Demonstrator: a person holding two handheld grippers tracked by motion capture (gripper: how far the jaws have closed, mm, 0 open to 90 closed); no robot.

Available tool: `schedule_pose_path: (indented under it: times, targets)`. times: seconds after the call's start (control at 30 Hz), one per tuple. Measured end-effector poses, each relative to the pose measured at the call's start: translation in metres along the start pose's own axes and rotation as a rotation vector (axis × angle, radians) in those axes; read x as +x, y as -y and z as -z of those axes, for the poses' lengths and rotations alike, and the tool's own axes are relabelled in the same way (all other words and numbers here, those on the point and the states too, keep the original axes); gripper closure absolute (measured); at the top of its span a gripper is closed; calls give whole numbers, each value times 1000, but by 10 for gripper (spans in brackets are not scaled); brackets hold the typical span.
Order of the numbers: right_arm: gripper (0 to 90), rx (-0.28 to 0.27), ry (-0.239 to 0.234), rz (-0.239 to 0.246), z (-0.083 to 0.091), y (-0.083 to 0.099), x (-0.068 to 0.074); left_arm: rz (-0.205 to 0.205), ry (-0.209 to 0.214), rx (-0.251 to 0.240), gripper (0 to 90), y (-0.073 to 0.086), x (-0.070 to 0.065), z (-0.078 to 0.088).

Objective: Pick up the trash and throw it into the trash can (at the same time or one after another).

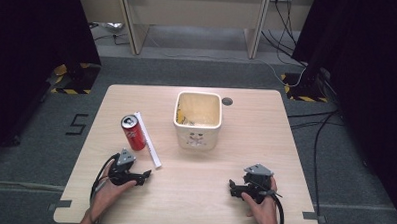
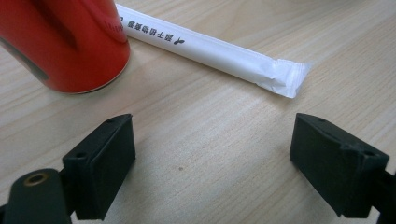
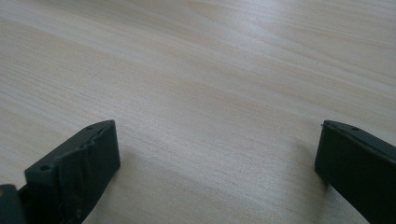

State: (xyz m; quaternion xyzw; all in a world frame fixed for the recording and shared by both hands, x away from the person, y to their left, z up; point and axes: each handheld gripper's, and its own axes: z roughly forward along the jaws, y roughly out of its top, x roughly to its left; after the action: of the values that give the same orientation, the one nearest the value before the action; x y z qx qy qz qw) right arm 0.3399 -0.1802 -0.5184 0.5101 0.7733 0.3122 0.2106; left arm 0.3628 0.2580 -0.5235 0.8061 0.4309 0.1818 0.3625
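A red drink can (image 1: 132, 132) stands upright on the left part of the wooden table (image 1: 234, 163), with a white paper-wrapped straw (image 1: 148, 140) lying just to its right. My left gripper (image 1: 143, 177) rests on the table below them, open and empty; in the left gripper view the can (image 2: 70, 42) and the straw's sealed end (image 2: 224, 53) lie just beyond its jaws. My right gripper (image 1: 232, 187) rests near the front right, open, with bare wood (image 3: 210, 93) between its jaws.
A cream square bin (image 1: 197, 119) with some scraps inside stands at the table's middle back. A small round grommet hole (image 1: 227, 101) sits behind it. Dark curtains, cables and desk legs lie beyond the table.
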Motion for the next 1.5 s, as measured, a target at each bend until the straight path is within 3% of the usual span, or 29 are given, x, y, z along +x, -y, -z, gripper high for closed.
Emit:
schedule_pose_path:
  times: [0.73,1.13,1.5]
  targets:
    - [2,-1,-4,8,0,0,0,20,2,-13,155,1,3,2]
    - [2,1,-4,9,0,0,0,75,-44,-72,156,-3,20,16]
    - [2,0,-7,12,0,0,0,79,-58,-90,155,-13,27,21]
